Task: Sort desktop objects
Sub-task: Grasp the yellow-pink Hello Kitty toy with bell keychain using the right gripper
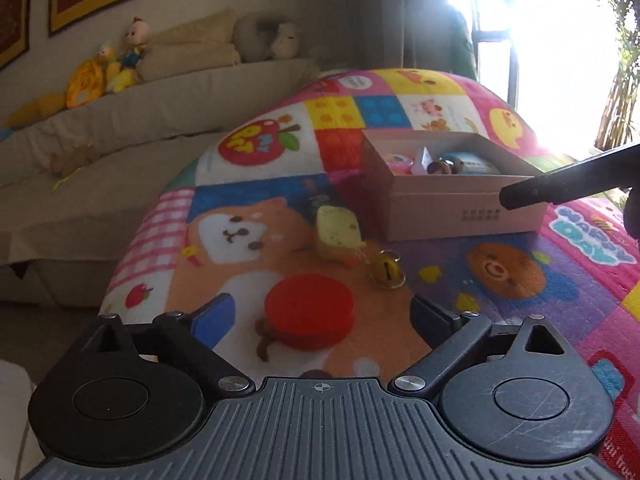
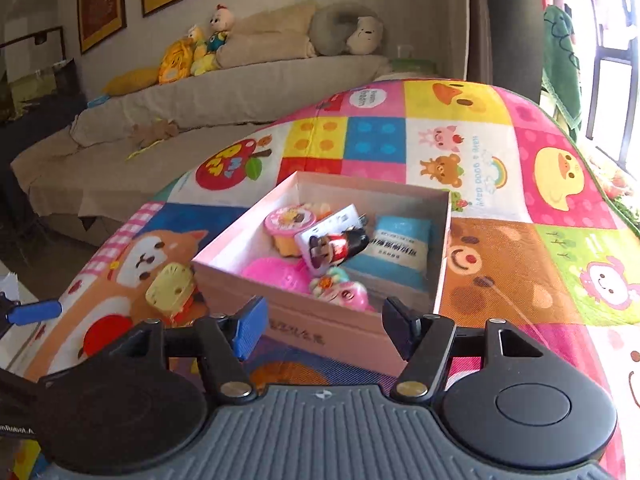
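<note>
Fingers spread wide on my left hand-held gripper [image 1: 322, 314], holding nothing, with the red round lid [image 1: 309, 322] lying flat on the quilted play mat [image 1: 500, 320] between them, nearer the blue-padded finger and touching neither. Just past it sits a small gold bell [image 1: 386, 272] on a ring, and beside that, to the left, the yellow cheese-shaped toy [image 1: 338, 236] tilts on its edge. Farther on stands the pink cardboard box [image 1: 460, 216], open at the top. My right hand-held gripper [image 2: 324, 322] is likewise open and empty, held low before the near wall of that box, its fingers to either side of the box's front corner (whether they touch the card I cannot tell). Inside the box [image 2: 332, 328] lie a pink flower-faced toy [image 2: 340, 290], a bright pink plastic piece [image 2: 276, 274], a little figure in red and black [image 2: 336, 246] resting on a white card, a round pink tin [image 2: 290, 220] and a blue packet [image 2: 402, 246] against the far side. From the left view a finger of my right tool [image 1: 560, 184] crosses in front of the box's right end. Beyond the mat runs a beige sofa [image 2: 224, 96] with stuffed toys [image 2: 200, 52] along its back.
</note>
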Demonstrator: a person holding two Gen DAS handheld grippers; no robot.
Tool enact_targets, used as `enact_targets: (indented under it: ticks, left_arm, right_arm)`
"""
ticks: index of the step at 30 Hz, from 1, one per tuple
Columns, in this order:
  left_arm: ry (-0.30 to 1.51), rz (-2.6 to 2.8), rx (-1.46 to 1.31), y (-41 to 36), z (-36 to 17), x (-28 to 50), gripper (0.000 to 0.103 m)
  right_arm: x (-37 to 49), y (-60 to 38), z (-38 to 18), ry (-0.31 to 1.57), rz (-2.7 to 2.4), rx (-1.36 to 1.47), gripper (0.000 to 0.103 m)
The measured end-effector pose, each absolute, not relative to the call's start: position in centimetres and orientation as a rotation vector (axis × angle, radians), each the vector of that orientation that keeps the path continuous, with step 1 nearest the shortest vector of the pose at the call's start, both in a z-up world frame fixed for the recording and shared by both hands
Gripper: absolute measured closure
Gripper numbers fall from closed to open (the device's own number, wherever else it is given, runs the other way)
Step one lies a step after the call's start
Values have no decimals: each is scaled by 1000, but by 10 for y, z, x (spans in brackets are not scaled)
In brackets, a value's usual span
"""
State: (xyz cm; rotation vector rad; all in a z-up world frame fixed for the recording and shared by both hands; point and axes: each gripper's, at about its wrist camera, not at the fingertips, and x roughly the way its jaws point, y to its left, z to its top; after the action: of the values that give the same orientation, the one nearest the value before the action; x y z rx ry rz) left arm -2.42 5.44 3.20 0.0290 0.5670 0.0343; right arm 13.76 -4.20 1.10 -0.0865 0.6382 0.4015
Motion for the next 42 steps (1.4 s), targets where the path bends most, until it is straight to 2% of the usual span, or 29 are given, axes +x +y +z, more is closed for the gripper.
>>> enact_targets:
  ticks: [7,12,19,22,23,24,31,37,42]
  left_arm:
    - [600,89,-51,75,17,-28,3]
    - [595,86,-67,76,14,-31,1]
    - [592,85,-142,86,14,-34,0]
    - [599,87,-178,90,13,-33,0]
    - [598,87,-186,92,13,-33,0]
    - [598,87,-192,93,13,-33,0]
    - [603,89,-193,92,13,-33,0]
    - [632,100,-151,85,12,-27,0]
    - [657,104,-115,76,14,-24,0]
  right_arm:
    - [132,31,4,681,542,-145,38]
    - [154,83,6,712,568,-164,34]
    - [194,133,-18,818,467,-224,34]
    - [206,140,-30,884,441,-196,40]
    - [208,142,-33,895,438,-197,48]
    - [208,143,-34,889,434,-205,56]
    - [181,122,-18,852,504,-214,57]
    - [145,59,8,816,609,-71,57]
    - [125,11,8,812,597,21,57]
